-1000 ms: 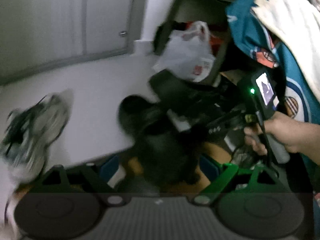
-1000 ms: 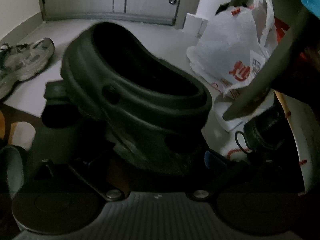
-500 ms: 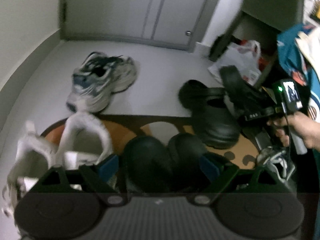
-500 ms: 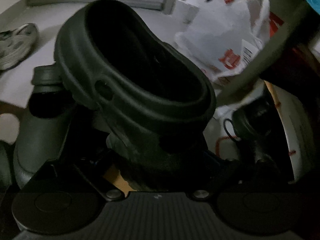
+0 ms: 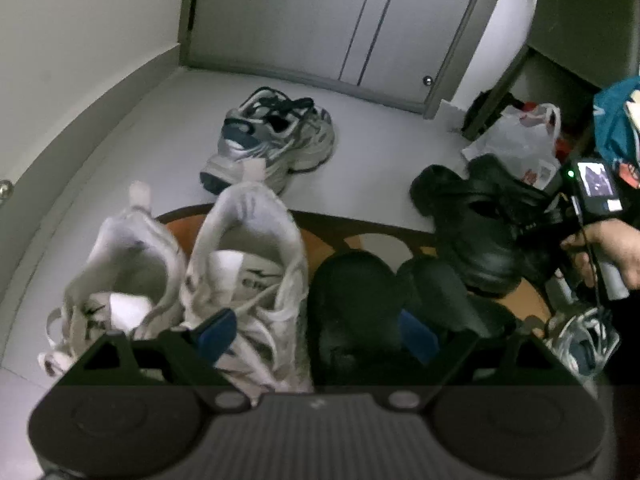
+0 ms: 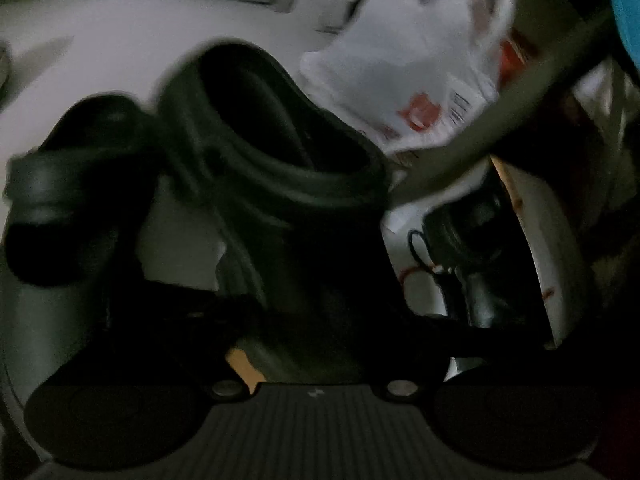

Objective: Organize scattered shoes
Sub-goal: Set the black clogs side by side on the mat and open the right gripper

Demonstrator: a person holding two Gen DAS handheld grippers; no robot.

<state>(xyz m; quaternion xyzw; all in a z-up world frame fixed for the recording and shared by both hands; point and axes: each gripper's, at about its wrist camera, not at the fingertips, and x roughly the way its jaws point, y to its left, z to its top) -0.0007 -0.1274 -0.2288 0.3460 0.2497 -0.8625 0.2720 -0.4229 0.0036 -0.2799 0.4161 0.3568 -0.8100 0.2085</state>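
Over the brown mat [image 5: 420,236], the left hand-held gripper [image 5: 316,332] is being held wide open with nothing between its blue pads, and the view from it is now being steadied: a second ago it was being swung past the black clog pile in a blur, and it is now being pointed down on the row of shoes. A white sneaker pair [image 5: 192,280] is being seen side by side at 9 o'clock on the mat, a black slipper pair [image 5: 384,296] beside it at the centre, and a grey running shoe [image 5: 272,140] is lying alone on the floor [image 5: 120,152] at 12 o'clock, well apart from the mat.

At 3 o'clock, a black clog [image 6: 280,184] is being gripped in the right hand-held gripper [image 5: 536,220] and is being lowered next to its mate [image 6: 68,200]; over the last second it has been carried closer to that mate, so the clog pair is judged to be nearly set together. The jaws are being hidden by the clog, but the grip looks firm.

The person's hand [image 5: 600,248] is being wrapped around the handle, with the wrist tilted downward. A white plastic bag [image 6: 416,68] is lying just behind.
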